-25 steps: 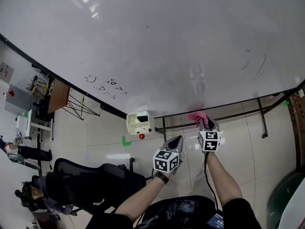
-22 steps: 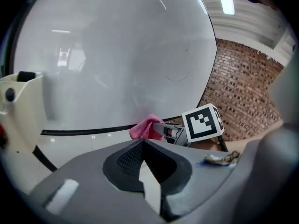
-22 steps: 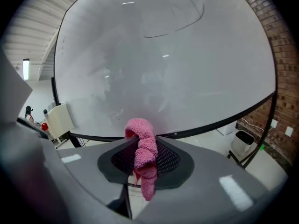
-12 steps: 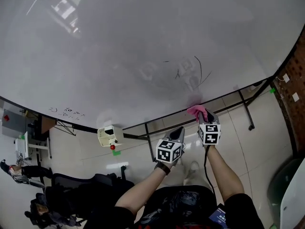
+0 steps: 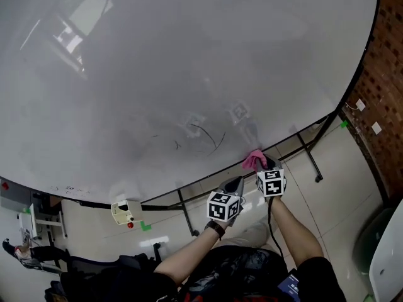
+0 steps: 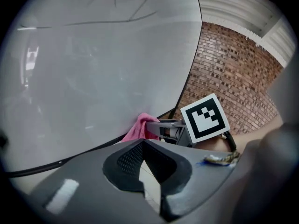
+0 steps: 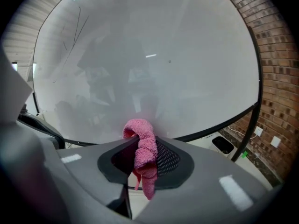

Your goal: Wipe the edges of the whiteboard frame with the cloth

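Observation:
The whiteboard (image 5: 189,55) fills the head view, with a thin black frame (image 7: 210,128) along its bottom and right edges. My right gripper (image 5: 263,166) is shut on a pink cloth (image 5: 254,160) that presses against the bottom frame, right of some faint black scribbles (image 5: 204,137). In the right gripper view the cloth (image 7: 144,146) hangs bunched between the jaws, its top against the board. The left gripper (image 5: 234,185) is shut and holds nothing, just left of and below the right one. The left gripper view shows the cloth (image 6: 140,129) and the right gripper's marker cube (image 6: 204,118).
A brick wall (image 5: 387,74) stands just past the board's right edge. The board's black stand legs (image 5: 308,156) reach down to the tiled floor. A white box with a red button (image 5: 124,211) sits under the board at left. A dark bin (image 7: 222,144) stands by the wall.
The right gripper and cloth have slid right along the bottom frame, past the scribbles and nearer the right corner. The left gripper has followed alongside. The brick wall has come into view.

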{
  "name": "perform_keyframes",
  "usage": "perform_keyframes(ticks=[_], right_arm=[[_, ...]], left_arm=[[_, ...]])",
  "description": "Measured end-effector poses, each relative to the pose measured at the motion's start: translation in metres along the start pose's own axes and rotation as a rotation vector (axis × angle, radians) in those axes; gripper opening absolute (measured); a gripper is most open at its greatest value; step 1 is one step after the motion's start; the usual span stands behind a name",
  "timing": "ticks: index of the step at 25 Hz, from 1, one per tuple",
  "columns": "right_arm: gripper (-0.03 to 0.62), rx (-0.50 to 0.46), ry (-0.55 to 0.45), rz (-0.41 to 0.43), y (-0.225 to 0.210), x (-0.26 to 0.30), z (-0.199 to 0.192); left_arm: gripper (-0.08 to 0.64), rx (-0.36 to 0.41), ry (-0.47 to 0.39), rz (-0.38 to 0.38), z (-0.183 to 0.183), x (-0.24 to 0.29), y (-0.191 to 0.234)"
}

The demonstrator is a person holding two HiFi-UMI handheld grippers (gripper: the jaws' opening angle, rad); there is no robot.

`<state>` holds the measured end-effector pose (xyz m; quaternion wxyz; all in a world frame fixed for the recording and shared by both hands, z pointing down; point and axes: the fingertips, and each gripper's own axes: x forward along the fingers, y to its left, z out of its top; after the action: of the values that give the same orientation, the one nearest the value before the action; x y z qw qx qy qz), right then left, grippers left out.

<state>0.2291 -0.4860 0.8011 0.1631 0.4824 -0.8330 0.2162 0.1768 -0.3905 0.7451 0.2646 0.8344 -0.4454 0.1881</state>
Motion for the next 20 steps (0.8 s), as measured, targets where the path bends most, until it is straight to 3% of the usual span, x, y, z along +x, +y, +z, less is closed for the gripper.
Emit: perform_keyframes(ticks=[3,7,20], right_arm=[[0.083,-0.099,0.037,0.081,-0.008,-0.001,0.008],[0.083,-0.128,0.074,0.129,-0.032,-0.001,0.010],[0.083,-0.061,0.104,0.096,-0.157,-0.006,0.021]], left_arm=[[0.003,0.012,0.014,-0.009,0.015,0.032,-0.016],[0.003,0.007,0.035,-0.008,0.029,0.066,-0.029],[0.003,0.026,0.136,-0.066,0.052,0.178,-0.089]])
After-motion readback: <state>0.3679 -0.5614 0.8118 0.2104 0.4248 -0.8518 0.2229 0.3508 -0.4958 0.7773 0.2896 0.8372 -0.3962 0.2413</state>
